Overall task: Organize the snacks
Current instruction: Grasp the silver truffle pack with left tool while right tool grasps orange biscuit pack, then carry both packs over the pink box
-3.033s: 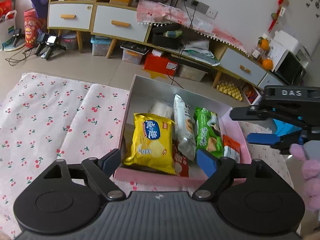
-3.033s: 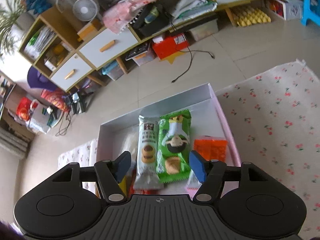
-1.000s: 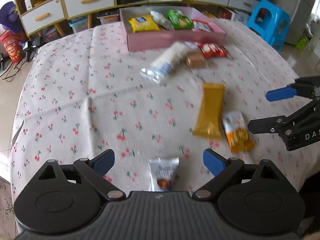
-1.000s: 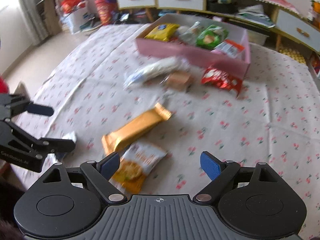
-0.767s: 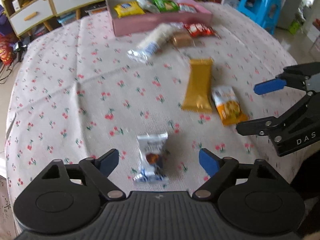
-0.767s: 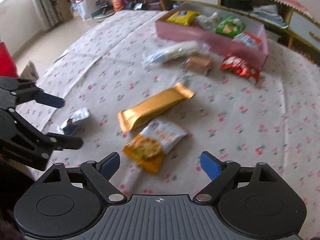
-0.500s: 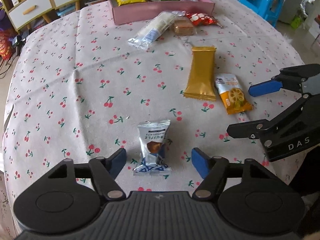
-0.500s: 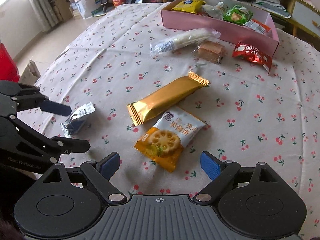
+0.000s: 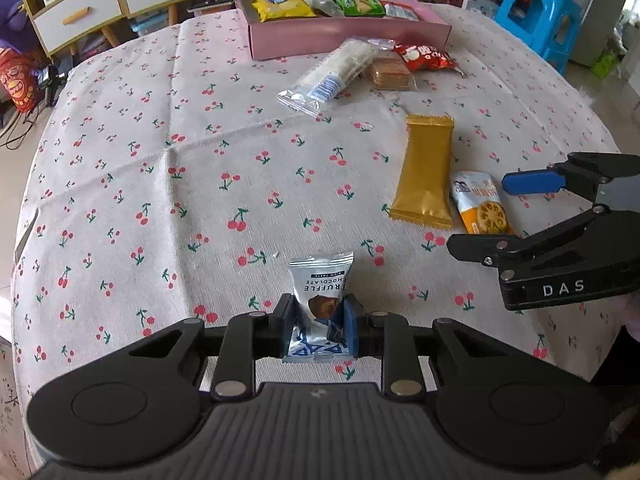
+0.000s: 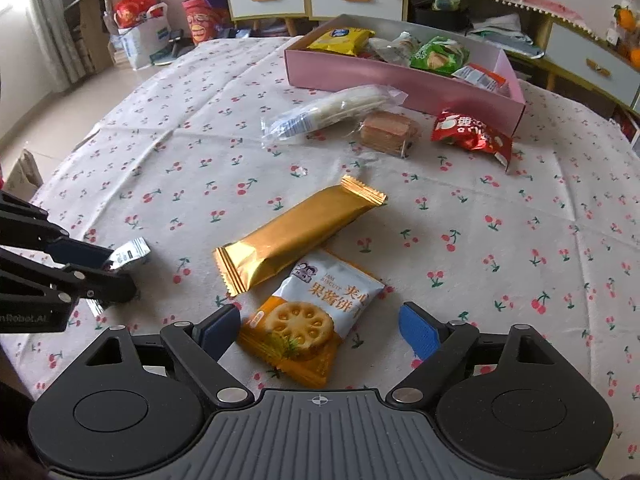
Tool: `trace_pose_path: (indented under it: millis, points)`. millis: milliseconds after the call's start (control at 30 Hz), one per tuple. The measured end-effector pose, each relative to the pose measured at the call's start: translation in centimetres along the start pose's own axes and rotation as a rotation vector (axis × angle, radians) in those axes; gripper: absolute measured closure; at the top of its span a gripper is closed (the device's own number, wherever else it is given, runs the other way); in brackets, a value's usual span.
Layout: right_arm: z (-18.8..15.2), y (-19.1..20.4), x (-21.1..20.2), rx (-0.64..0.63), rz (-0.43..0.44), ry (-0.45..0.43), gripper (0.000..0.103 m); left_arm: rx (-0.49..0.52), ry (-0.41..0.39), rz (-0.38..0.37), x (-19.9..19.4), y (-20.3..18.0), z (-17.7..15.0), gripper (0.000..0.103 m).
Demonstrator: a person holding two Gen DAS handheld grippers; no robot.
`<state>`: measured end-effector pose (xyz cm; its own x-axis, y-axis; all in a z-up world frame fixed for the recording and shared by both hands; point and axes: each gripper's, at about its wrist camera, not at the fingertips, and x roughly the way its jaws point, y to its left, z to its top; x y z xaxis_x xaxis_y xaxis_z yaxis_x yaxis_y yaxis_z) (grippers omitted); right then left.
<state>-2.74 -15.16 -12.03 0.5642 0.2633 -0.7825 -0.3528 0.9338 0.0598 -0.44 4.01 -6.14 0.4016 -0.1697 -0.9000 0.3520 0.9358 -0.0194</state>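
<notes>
A small silver truffle chocolate packet point(image 9: 320, 280) lies on the cherry-print tablecloth. My left gripper point(image 9: 318, 320) is closing and its blue pads press on both sides of the packet's near end. An orange and white jam biscuit packet point(image 10: 316, 308) lies between the fingers of my right gripper point(image 10: 320, 328). That gripper's jaws are wide and closing slightly, and neither pad touches the packet. A gold bar point(image 10: 296, 236) lies just beyond the biscuit packet. The pink box point(image 10: 384, 76) at the far side holds several snack packets.
In front of the box lie a long white packet point(image 9: 336, 70), a brown wafer pack point(image 9: 390, 74) and a red packet point(image 9: 426, 56). The table's left and near edges drop off. Cabinets, a blue stool point(image 9: 536, 12) and floor clutter stand beyond.
Both grippers came back from over the box to the near side of the table. The left jaws closed onto the truffle packet. The right gripper settled lower around the biscuit packet.
</notes>
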Motion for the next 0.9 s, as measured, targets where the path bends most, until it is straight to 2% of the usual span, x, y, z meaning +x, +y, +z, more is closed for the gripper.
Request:
trace_pose_path:
  millis: [133, 300, 333, 567, 633, 767, 900]
  points:
    - [0.1, -0.3, -0.1, 0.012, -0.012, 0.007, 0.023, -0.017, -0.012, 0.009, 0.2, 0.1, 0.4, 0.080]
    - [0.4, -1.2, -0.5, 0.033, -0.006, 0.016, 0.051, -0.042, -0.023, 0.013, 0.3, 0.2, 0.9, 0.080]
    - [0.5, -1.4, -0.5, 0.036, -0.010, 0.023, 0.053, -0.047, -0.028, 0.012, 0.3, 0.2, 1.0, 0.080]
    - [1.0, -2.5, -0.5, 0.065, -0.050, 0.057, 0.054, -0.094, -0.060, 0.017, 0.0, 0.6, 2.2, 0.080]
    - [1.5, -3.1, -0.5, 0.076, -0.050, 0.076, 0.055, -0.114, -0.064, -0.007, -0.3, 0.7, 2.8, 0.080]
    - [2.5, -5.3, -1.0, 0.182, -0.024, 0.083, 0.055, -0.160, -0.115, -0.028, -1.6, 1.4, 3.8, 0.080]
    - [3.6, -7.3, -0.9, 0.272, -0.019, 0.083, 0.055, -0.202, -0.122, -0.038, -1.4, 1.9, 4.8, 0.080]
